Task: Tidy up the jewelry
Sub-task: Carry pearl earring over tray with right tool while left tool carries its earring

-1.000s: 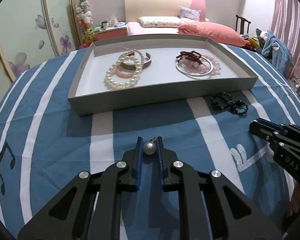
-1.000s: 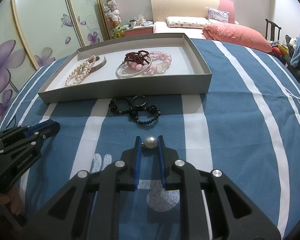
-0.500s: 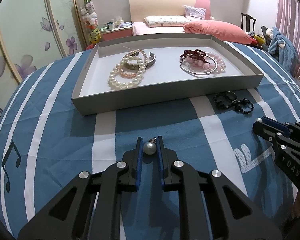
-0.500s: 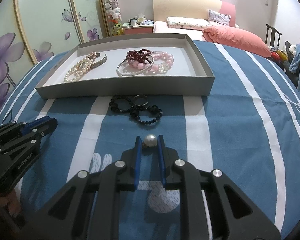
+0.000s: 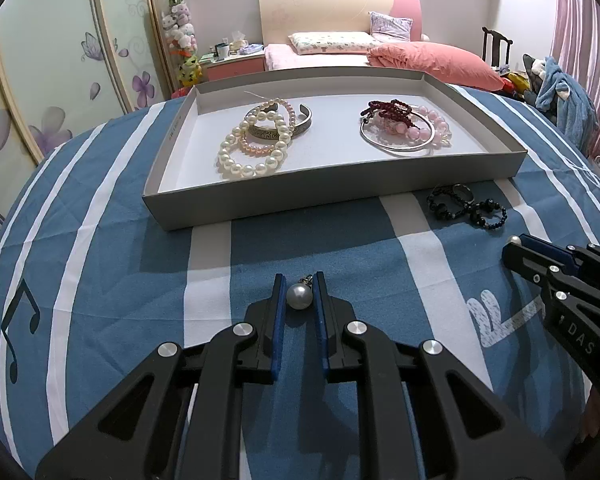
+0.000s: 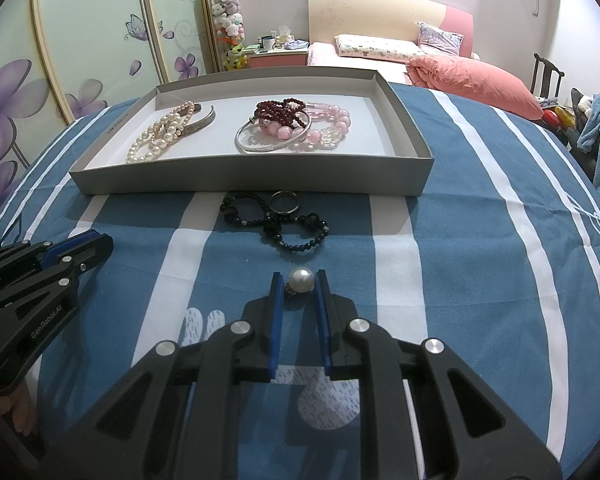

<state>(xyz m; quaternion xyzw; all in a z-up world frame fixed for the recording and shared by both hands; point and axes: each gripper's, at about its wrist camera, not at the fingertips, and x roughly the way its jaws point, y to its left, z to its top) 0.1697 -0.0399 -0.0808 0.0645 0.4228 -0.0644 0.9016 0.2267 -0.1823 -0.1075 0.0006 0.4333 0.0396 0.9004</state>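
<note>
My left gripper is shut on a pearl earring, held a little above the blue striped cloth. My right gripper is shut on a second pearl earring. Each gripper shows at the edge of the other's view: right gripper, left gripper. Ahead of both stands a shallow grey tray. It holds pearl bracelets on the left and red beads, pink beads and a silver bangle on the right.
A black bead bracelet and a dark ring lie on the cloth just in front of the tray. Beyond the table are a bed with a pink quilt, a nightstand and flowered wardrobe doors.
</note>
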